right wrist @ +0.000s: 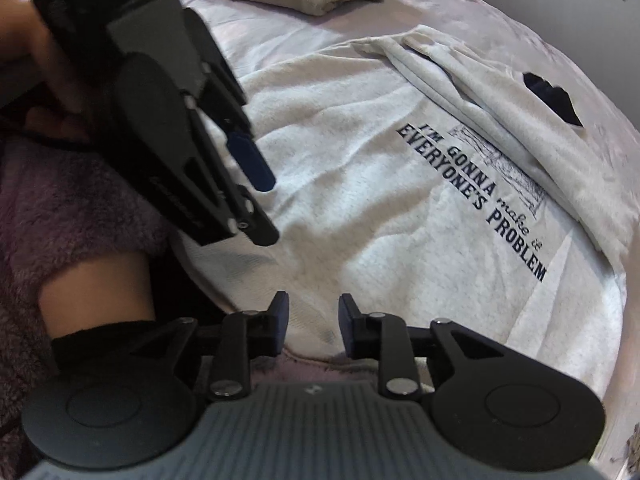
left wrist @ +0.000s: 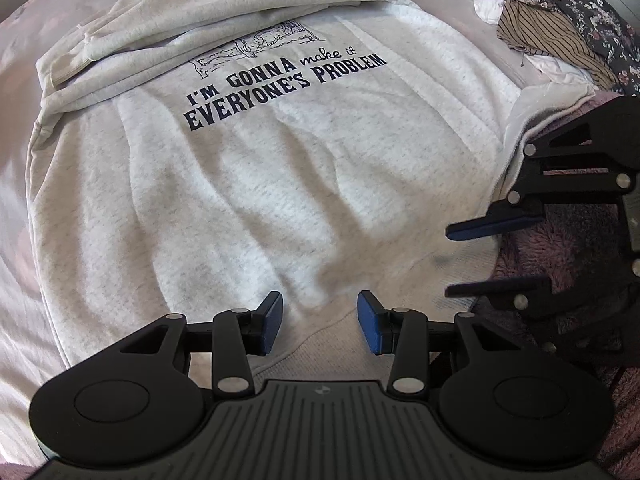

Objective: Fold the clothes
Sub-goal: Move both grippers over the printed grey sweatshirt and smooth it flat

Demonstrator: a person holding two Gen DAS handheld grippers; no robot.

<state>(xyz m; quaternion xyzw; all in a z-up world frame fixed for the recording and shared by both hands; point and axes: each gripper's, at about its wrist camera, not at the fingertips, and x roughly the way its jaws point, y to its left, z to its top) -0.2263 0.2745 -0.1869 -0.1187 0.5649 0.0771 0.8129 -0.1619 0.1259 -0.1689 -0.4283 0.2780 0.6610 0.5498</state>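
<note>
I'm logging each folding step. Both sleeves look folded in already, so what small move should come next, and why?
Probably lower both open grippers onto the near hem of the light grey printed sweatshirt and pinch it. The left gripper and right gripper hover over that edge, holding nothing, and the sleeves already lie across the chest, so the bottom fold seems next.

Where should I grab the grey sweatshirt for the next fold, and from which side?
Take the grey sweatshirt by its ribbed bottom hem, probably the best hold: it lies flat and nearest both open grippers. Bring the left gripper and right gripper in low from the near edge, one toward each hem corner. The sleeves are already folded across the chest, so leave them.
</note>
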